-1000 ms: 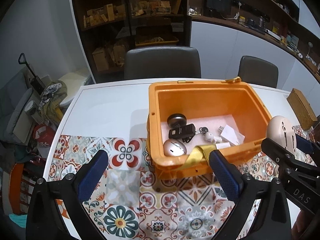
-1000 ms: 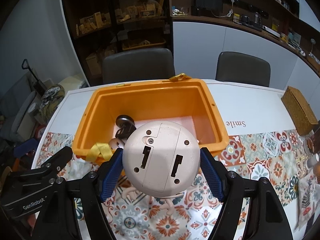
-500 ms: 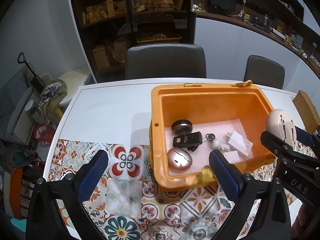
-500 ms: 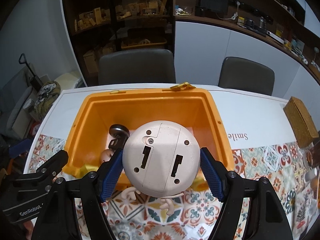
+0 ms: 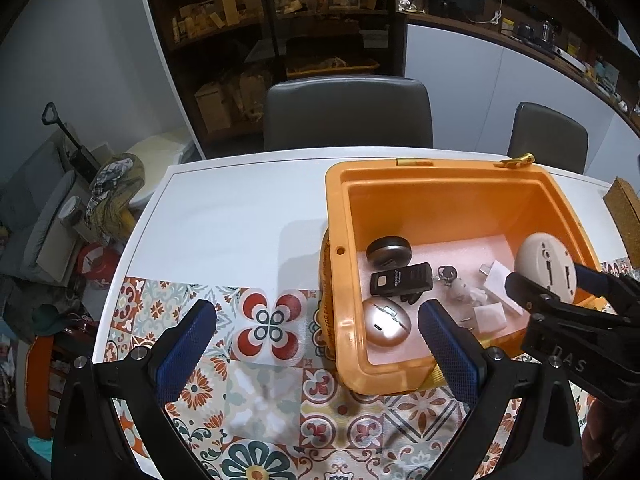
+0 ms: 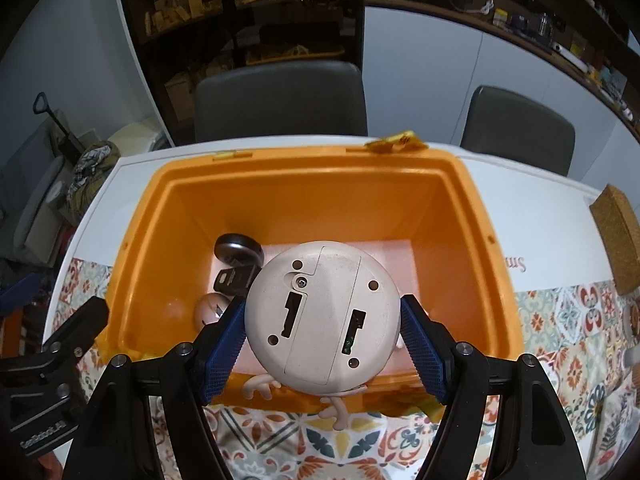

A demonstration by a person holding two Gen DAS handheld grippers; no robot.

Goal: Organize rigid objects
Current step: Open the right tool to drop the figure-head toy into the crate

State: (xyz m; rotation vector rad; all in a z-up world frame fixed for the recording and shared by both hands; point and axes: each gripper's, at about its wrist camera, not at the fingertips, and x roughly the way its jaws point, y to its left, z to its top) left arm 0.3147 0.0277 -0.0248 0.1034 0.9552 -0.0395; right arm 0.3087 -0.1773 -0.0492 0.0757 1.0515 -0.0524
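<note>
The right gripper (image 6: 322, 346), fingers clamped on the round toy (image 6: 323, 314), holds it over the orange bin (image 6: 496, 280); next, lower and release onto bare foam, while the left gripper (image 5: 316, 342) hangs wide open, empty.

Over the last second the right gripper (image 6: 322, 334) carried the round cream toy (image 6: 322, 316) from above the patterned cloth, in front of the orange bin's (image 6: 472, 216) near rim, forward to a position above the bin's interior; only the toy's small feet now hang over the near rim. The left gripper (image 5: 316, 336) rose and drew back toward the near edge of the table (image 5: 240, 208), so its camera now looks more steeply down into the bin (image 5: 452, 204).
</note>
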